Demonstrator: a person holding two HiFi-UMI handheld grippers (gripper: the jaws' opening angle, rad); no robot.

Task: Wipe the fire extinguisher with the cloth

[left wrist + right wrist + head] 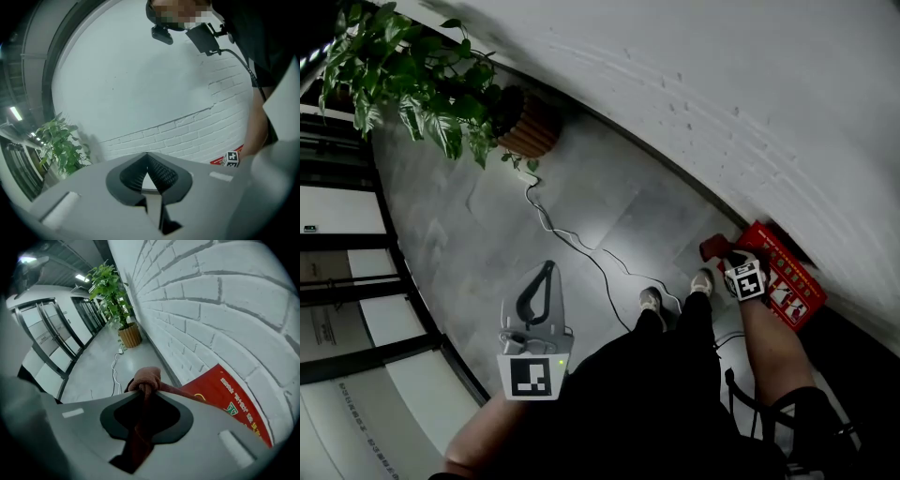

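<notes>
We hold the right gripper (727,258) low at the right, beside the white brick wall (211,310). Its jaws are clenched on a bunched reddish-brown cloth (147,375), which pokes out past the tips and trails back between them. Just beyond the cloth, standing on the floor against the foot of the wall, is a red printed box (789,279). We take it for the fire extinguisher's cabinet, since no view shows a cylinder. In the head view the cloth sits at the box's left edge, but we cannot tell whether it touches.

The left gripper (548,269) hangs well apart to the left over the grey floor, its jaws closed tip to tip with nothing between them.

We judge this to be the approach, with wiping not yet begun. The next move calls for pressing the cloth flat on the red surface and sweeping along it while keeping the grip tight. A white cable (572,239) runs across the floor near our shoes, and a potted plant (422,84) stands far off along the wall.
</notes>
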